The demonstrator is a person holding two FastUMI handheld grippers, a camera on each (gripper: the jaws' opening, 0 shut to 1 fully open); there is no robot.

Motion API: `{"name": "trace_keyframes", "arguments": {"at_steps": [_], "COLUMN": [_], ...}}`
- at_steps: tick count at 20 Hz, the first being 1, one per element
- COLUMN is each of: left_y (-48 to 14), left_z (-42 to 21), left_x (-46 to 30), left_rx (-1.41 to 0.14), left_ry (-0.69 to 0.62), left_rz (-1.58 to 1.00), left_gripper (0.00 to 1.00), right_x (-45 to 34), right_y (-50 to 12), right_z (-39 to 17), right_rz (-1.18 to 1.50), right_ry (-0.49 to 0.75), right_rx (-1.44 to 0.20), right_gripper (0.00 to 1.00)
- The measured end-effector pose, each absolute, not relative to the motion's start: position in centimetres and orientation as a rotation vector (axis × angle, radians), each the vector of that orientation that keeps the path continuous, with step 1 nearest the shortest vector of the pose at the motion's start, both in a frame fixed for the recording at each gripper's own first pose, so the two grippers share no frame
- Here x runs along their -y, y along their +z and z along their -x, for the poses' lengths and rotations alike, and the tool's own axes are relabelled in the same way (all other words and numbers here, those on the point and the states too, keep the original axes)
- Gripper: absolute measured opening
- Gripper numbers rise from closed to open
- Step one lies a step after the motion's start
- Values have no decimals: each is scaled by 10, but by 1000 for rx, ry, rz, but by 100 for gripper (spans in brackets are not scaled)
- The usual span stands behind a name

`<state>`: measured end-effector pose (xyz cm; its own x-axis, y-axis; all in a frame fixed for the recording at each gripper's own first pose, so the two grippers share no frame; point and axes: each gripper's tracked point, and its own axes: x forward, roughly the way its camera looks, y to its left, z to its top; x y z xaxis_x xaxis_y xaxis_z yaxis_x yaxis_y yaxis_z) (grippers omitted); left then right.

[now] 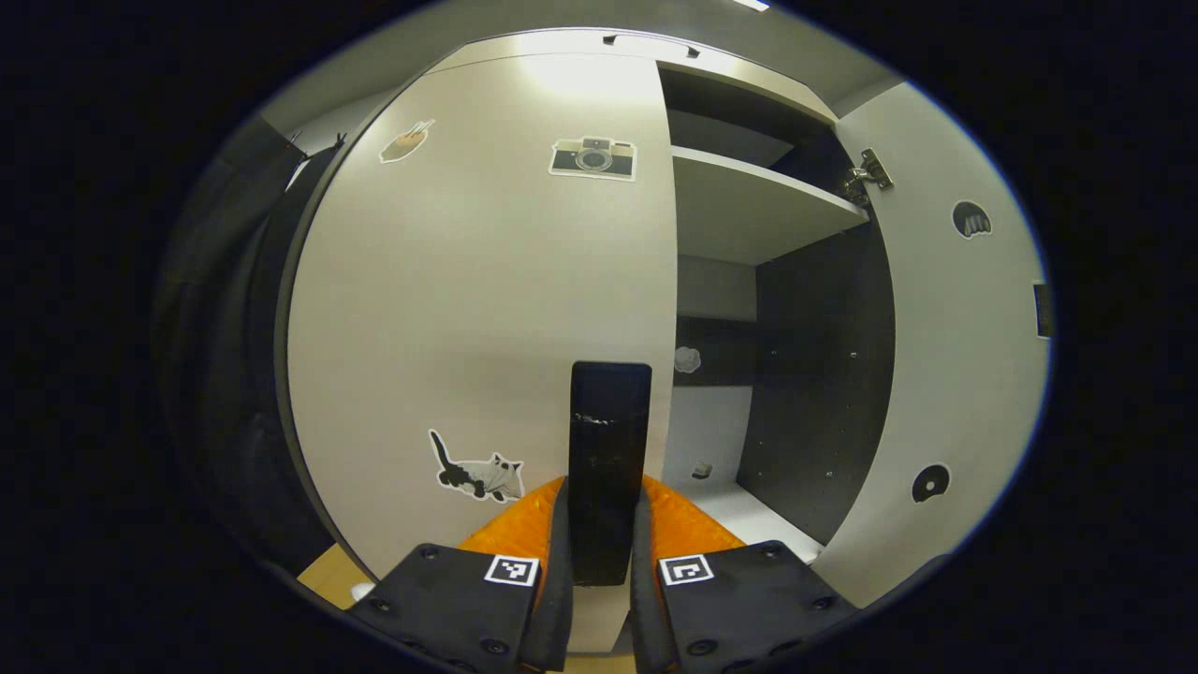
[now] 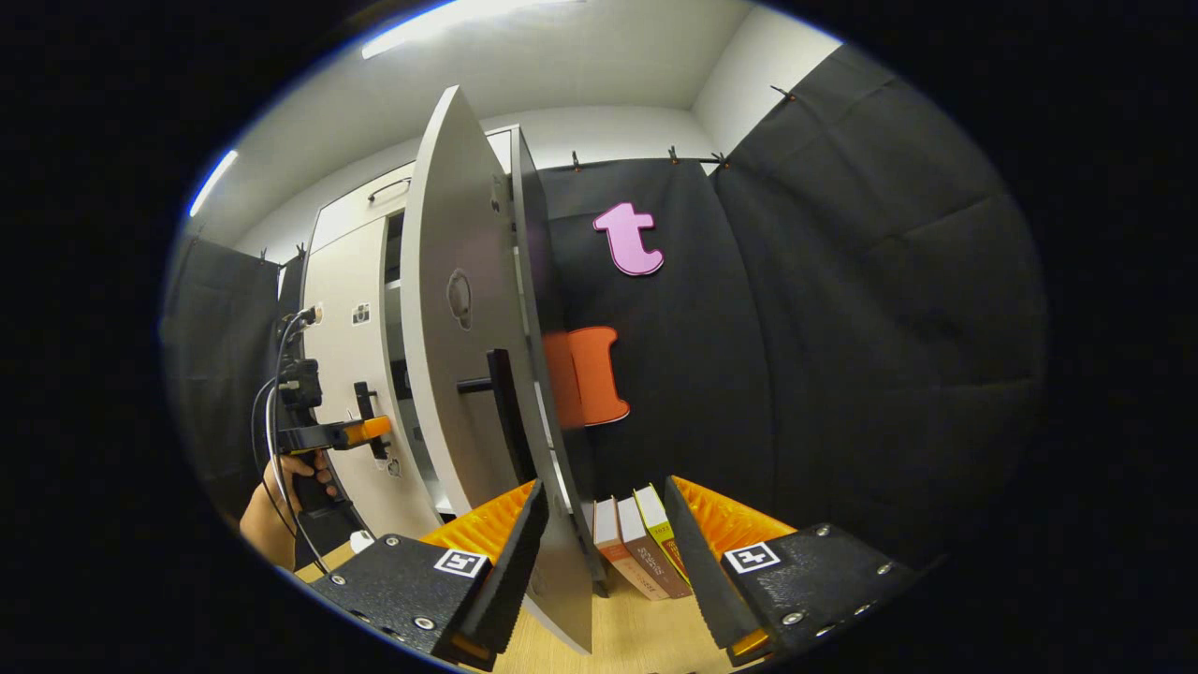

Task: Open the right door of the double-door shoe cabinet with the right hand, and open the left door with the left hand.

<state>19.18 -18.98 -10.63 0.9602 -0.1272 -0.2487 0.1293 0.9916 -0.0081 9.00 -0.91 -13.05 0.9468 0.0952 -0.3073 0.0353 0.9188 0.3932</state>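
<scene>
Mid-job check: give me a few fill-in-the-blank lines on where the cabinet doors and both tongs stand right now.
1. The white right cabinet door stands ____.
2. The left tongs are shut on the left door's ____ bar handle.
3. The right tongs are ____, with the right door's edge between their fingers.
4. The sticker at the top of the white left cabinet door shows a ____.

Missing words: open; black; open; camera

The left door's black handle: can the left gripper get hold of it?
Probably yes. The left gripper already has its fingers on both sides of the black handle of the left door, which looks closed, and nothing sits between them.
</scene>
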Motion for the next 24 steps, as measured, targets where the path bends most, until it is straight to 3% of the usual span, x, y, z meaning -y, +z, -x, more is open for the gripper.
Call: {"name": "trace_keyframes", "arguments": {"at_steps": [1,2,24], "left_y": [-105,-106,-81], "left_z": [-191,-190,-82], "left_x": [189,190,129], "left_rx": [-258,-261,-245], "left_ry": [-135,-142,-233], "left_rz": [3,3,17], "left_gripper": [34,28,25], "right_x": [10,10,-33], "right_y": [-130,-128,-86], "right_z": [-89,-87,-46], "right_rz": [-401,-394,-267], "right_ry": [30,27,78], "right_rx": [-329,-324,-240], "right_gripper": [77,77,77]}}
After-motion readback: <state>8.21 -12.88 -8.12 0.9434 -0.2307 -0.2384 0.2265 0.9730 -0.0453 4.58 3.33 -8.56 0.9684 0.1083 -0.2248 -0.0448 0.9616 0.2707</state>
